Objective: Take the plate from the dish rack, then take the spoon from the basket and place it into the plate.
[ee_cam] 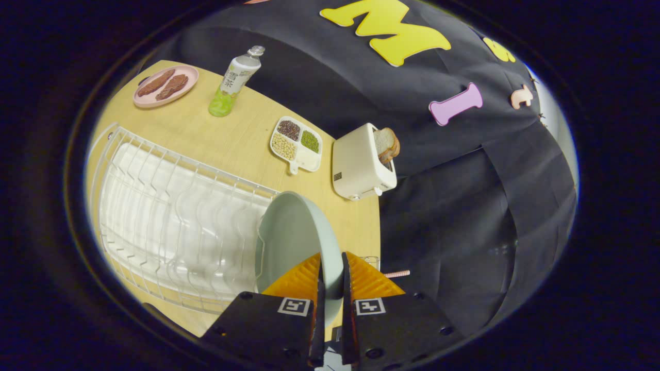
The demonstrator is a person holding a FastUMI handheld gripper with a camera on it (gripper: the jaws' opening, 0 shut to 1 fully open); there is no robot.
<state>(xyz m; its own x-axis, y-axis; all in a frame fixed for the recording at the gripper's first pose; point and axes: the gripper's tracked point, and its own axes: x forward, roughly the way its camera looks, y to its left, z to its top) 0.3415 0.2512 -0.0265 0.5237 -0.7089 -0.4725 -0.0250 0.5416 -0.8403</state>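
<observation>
Over the wooden table (232, 144), the plate (294, 237) is clamped edgewise by the gripper (331, 268), clear of the dish rack (170, 216); it is to be set down next.

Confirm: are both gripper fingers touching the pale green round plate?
Touching. The gripper view shows the gripper closed on the pale green round plate's rim, one finger against each face.
</observation>
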